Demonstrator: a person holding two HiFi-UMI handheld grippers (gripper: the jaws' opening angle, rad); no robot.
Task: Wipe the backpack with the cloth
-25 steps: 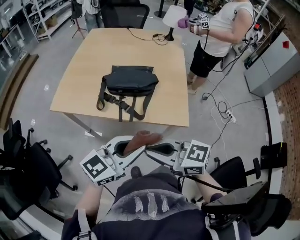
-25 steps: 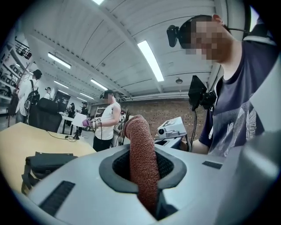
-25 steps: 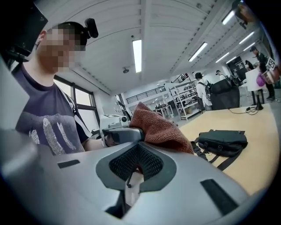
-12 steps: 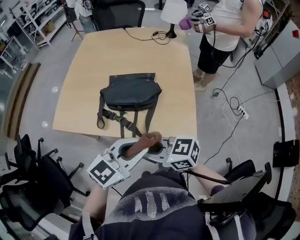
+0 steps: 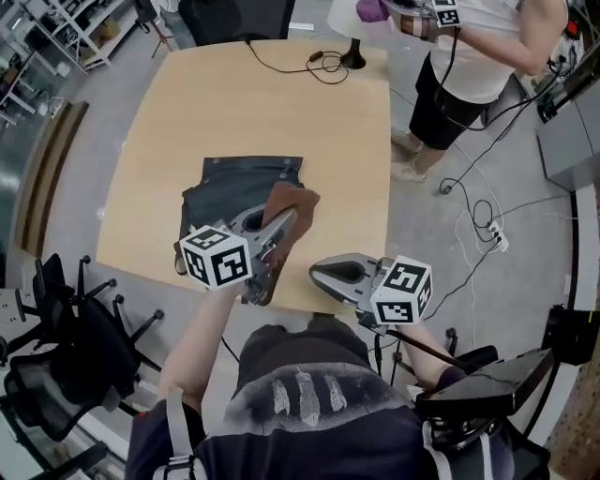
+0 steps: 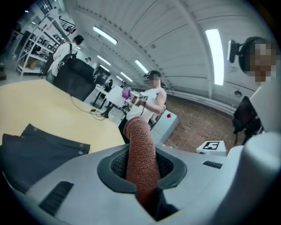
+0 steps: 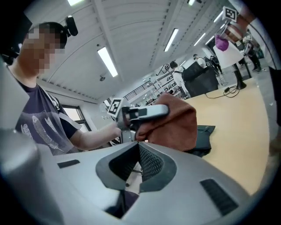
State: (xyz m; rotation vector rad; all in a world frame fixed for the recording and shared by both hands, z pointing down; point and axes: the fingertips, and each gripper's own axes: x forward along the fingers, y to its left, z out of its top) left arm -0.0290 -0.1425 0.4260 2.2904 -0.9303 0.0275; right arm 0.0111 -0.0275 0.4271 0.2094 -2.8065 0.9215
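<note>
Now, desk (image 5: 244,103): pale wood. We stand at its near edge and look steeply down on it.
Backpack (image 5: 230,192): dark grey, lying flat on the desk toward the near edge, with its snap-studded hem turned away from us. Our left forearm and tongs cover its near right part.
Left tongs (image 5: 279,224): we hold them out over the backpack, marker cube toward us and tips pointing away. They are clamped on the cloth (image 5: 291,206). In the left gripper view it runs up between the two pads and rises past them as a narrow roll.
Cloth: rust-brown and nubbly. From above we see it draped from the left tongs' tips over the right part of the backpack. In the right gripper view it hangs as a loose fold, its lower edge low over the backpack. We cannot tell whether the two touch.
Right tongs (image 5: 317,273): we hold them at the desk's near edge, right of the backpack and apart from it. Their pads stand together with nothing between them.
Lamp (image 5: 342,13): white shade and dark foot, at the desk's far edge. A black cable (image 5: 302,62) loops beside it.
Person (image 5: 487,47): stands past the desk's far right corner in a white top and dark shorts, with marker cubes and something purple at the hands.
Chairs (image 5: 66,319): black office chairs on the floor to our left.
</note>
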